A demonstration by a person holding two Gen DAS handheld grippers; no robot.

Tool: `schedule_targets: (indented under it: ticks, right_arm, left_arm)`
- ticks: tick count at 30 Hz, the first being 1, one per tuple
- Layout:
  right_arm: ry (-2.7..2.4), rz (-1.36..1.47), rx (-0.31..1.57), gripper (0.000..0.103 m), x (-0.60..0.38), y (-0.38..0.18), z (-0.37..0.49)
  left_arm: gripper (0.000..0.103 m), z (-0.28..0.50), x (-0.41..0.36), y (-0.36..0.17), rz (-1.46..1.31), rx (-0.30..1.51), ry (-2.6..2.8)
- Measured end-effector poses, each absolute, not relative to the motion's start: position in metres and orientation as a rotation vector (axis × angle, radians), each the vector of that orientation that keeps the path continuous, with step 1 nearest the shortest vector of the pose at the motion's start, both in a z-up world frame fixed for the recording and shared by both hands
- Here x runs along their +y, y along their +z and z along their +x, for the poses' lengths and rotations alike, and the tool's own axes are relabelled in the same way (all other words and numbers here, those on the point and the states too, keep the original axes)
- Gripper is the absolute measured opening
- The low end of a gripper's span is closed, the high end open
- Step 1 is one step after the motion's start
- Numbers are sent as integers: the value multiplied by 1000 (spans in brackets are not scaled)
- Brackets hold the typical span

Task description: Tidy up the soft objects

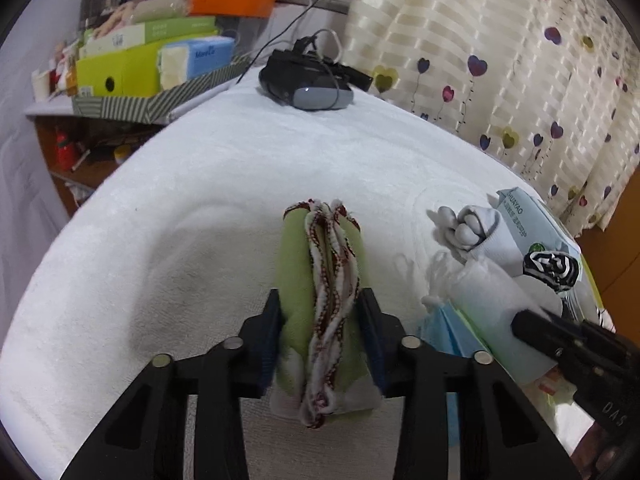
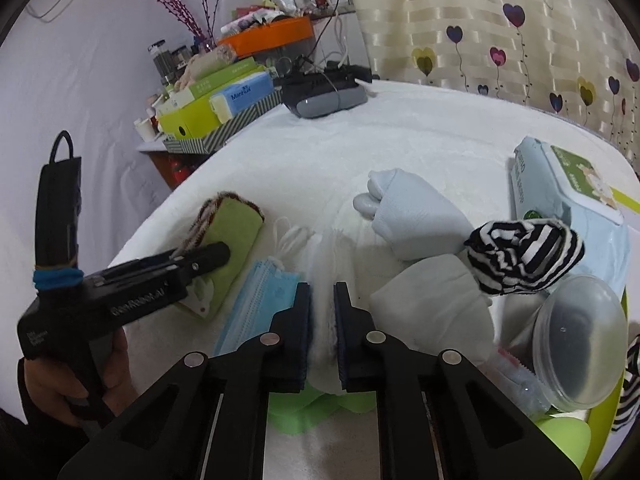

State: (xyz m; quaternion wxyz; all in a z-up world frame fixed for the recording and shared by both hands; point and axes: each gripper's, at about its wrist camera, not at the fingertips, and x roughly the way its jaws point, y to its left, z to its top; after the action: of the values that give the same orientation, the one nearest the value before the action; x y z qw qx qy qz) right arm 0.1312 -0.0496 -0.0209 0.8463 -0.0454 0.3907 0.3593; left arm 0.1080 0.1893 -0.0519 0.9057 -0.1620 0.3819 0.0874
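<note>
A folded green towel [image 1: 296,264] with red-and-white trim lies on the white blanket [image 1: 180,208]. My left gripper [image 1: 320,300] is shut on it, with a pad pressed against each long side. The right wrist view shows that towel [image 2: 236,228] at the left, under the left gripper [image 2: 218,254]. My right gripper [image 2: 322,292] is shut on a white fringed cloth [image 2: 322,264], which bunches between the pads. A stack of blue face masks [image 2: 260,296] lies just left of it. In the left wrist view the right gripper [image 1: 524,326] rests on the white cloth [image 1: 488,292].
A rolled white sock pair [image 2: 416,216], a black-and-white striped sock [image 2: 524,256], a wipes pack [image 2: 572,188] and a clear round tub [image 2: 576,344] crowd the right. A dark headset [image 1: 304,80] lies at the far edge. Stacked boxes [image 1: 152,60] fill the shelf at the left.
</note>
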Motion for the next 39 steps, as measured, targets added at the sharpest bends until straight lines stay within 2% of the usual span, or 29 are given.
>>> schedule_targets:
  ticks: [1, 5, 17, 39]
  right_arm:
    - [757, -95, 819, 11, -50, -19, 131]
    - [765, -81, 780, 11, -56, -9, 126]
    - [804, -43, 667, 11, -79, 23, 97]
    - [675, 48, 563, 11, -189, 49, 49]
  left_arm:
    - [27, 107, 188, -51, -328, 785, 181]
    - [23, 102, 187, -44, -318, 768, 198]
    - [23, 68, 157, 1, -275, 666, 169]
    - [23, 34, 37, 44, -182, 607, -63]
